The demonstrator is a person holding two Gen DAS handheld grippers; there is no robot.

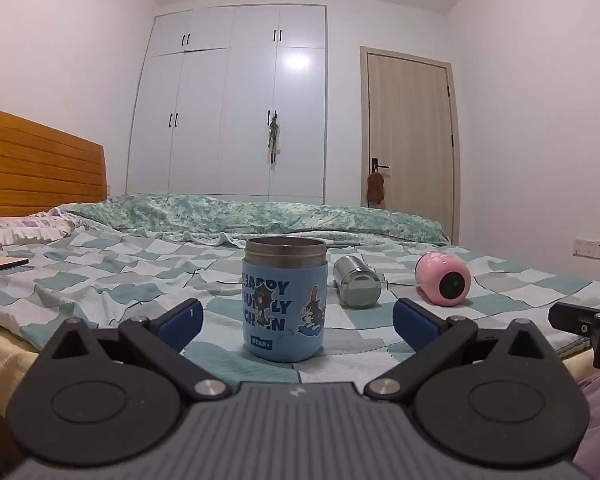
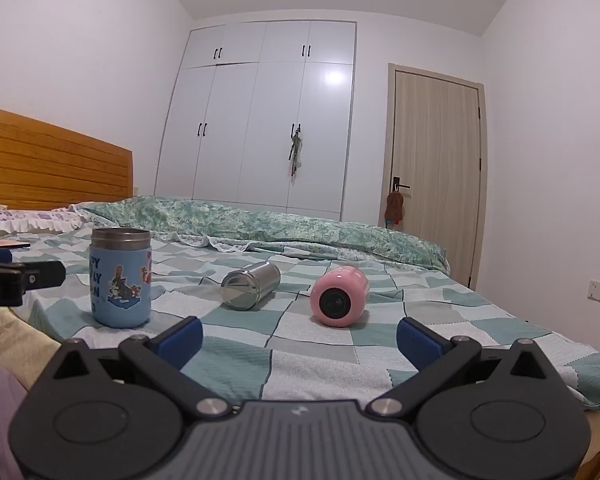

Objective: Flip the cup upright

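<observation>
Cups: three on the bed (image 2: 320, 360), all on the checked teal-and-white cover near its front edge.
Blue cup (image 1: 284, 300): one, standing upright with its steel rim and open mouth on top; blue sleeve with cartoon figures and dark lettering. It is the leftmost of the three, closest to the front edge and toward the headboard side.
Steel cup (image 2: 251, 285): one, lying on its side in the middle of the row, flat end turned toward the cameras, body pointing toward the far edge of the bed. It lies apart from the blue cup and apart from the pink one.
Pink cup (image 2: 339, 297): one, lying on its side at the right of the row, its dark round end facing the cameras, nearer the foot edge of the bed.
Left gripper (image 1: 298, 320): one, spread wide, blue-padded fingers (image 1: 182, 318) well apart on either side of the blue cup in its own view, short of the cup and touching nothing; it holds nothing. Its tip shows at the left border of the right wrist view, beside the blue cup.
Right gripper (image 2: 300, 338): one, likewise wide open and empty, over the front edge of the bed, with the pink cup and steel cup ahead of its fingers and clear of both.
Quilt (image 2: 260, 224): one, green patterned, bunched along the far edge of the bed.
Headboard (image 1: 36, 164): one, orange wood, at the left end.
Wardrobe (image 1: 228, 100): one, white, behind the bed.
Door (image 2: 436, 168): one, pale wood, shut.
</observation>
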